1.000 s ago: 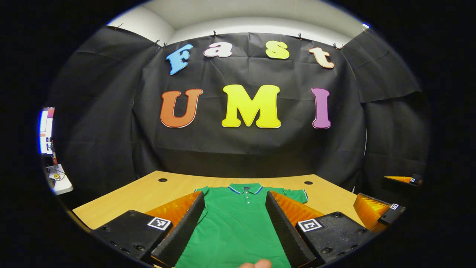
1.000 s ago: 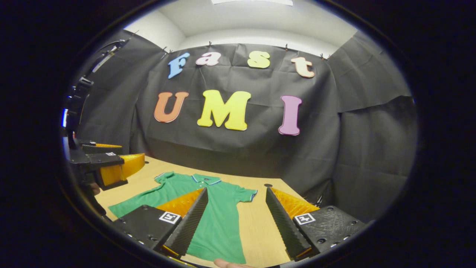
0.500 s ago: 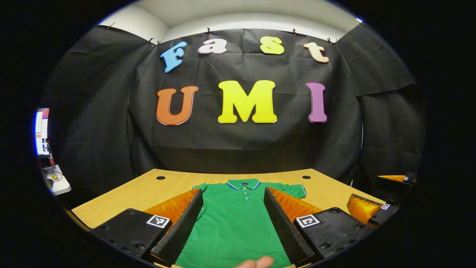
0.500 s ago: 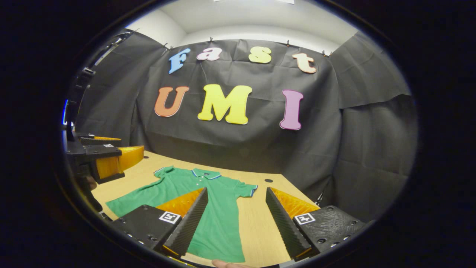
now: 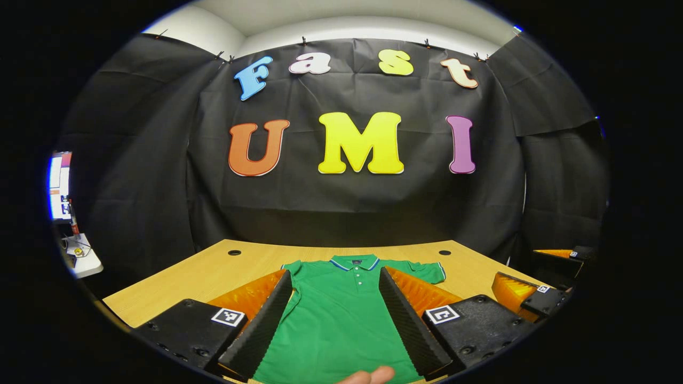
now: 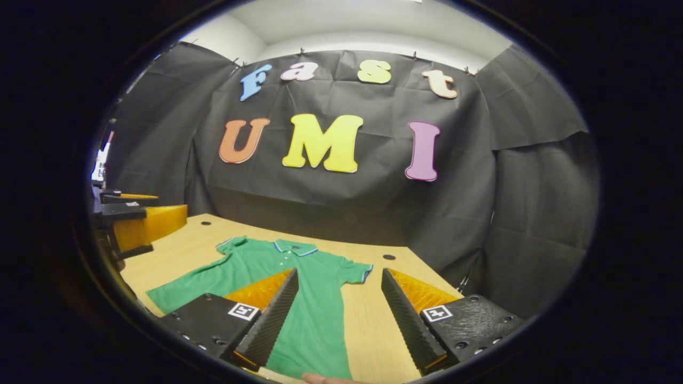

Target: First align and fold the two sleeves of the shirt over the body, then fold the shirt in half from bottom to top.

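A green polo shirt (image 5: 341,314) lies flat and face up on the wooden table (image 5: 213,272), collar toward the far wall, both short sleeves spread out. My left gripper (image 5: 336,320) hovers open above the shirt's body, fingers either side of the button placket. In the right gripper view the same shirt (image 6: 277,272) lies to the left, its right sleeve (image 6: 356,271) pointing toward the middle. My right gripper (image 6: 336,320) is open above the shirt's right edge and bare table. The right gripper (image 5: 528,296) shows at the far right of the left gripper view, the left gripper (image 6: 136,221) at the left of the right gripper view.
Two small round holes (image 5: 233,252) (image 5: 444,253) sit in the table near its far edge. A fingertip (image 5: 368,376) shows at the bottom of the left gripper view. A white stand with a screen (image 5: 61,186) is off the table's left side.
Both grippers have drifted slightly: the shirt sits a little farther off and more centred in the left gripper view, and the left gripper has slid leftward in the right gripper view. Both stay open.
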A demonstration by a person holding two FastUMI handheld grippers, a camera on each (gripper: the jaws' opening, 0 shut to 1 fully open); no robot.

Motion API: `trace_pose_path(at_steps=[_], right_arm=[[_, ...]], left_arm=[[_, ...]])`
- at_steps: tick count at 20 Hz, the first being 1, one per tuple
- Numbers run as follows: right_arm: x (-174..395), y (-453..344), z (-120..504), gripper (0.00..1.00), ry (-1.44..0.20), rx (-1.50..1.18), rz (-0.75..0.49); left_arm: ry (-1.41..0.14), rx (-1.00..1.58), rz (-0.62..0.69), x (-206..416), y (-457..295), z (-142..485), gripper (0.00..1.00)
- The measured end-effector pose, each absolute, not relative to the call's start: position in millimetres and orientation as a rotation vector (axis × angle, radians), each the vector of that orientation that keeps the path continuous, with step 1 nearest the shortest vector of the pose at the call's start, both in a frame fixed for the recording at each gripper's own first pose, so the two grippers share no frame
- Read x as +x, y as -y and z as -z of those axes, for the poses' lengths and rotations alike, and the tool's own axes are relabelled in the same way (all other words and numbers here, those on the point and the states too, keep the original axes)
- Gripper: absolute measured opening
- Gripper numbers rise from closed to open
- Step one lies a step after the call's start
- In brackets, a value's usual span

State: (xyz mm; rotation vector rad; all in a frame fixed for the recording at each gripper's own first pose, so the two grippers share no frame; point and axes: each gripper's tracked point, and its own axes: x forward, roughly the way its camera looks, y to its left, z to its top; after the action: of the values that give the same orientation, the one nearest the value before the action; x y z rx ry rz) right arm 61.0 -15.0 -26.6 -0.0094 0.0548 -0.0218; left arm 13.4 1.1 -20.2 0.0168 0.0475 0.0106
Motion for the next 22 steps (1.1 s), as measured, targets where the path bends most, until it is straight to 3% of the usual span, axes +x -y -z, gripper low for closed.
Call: trace_pose_path(at_steps=[5, 6, 13, 17, 20, 22], right_arm=[[139, 51, 37, 0.97, -0.085, -0.002, 0.109], [160, 60, 44, 0.93, -0.115, 0.001, 0.126], [309, 78, 140, 0.95, -0.377, 0.07, 0.212], [344, 94, 189, 0.94, -0.484, 0.123, 0.295], [359, 86, 214, 0.94, -0.584, 0.245, 0.24], [368, 81, 220, 0.83, -0.613, 0.271, 0.208]], left_arm=[[-0.08, 0.0, -0.061, 31, -18, 36, 1.0], [-0.088, -0.002, -0.069, 35, -20, 40, 1.0], [-0.164, 0.085, -0.108, 56, -21, 77, 1.0], [-0.193, 0.085, -0.098, 61, -16, 87, 1.0], [-0.202, 0.073, -0.1, 63, -18, 91, 1.0], [-0.218, 0.067, -0.103, 66, -19, 96, 1.0]])
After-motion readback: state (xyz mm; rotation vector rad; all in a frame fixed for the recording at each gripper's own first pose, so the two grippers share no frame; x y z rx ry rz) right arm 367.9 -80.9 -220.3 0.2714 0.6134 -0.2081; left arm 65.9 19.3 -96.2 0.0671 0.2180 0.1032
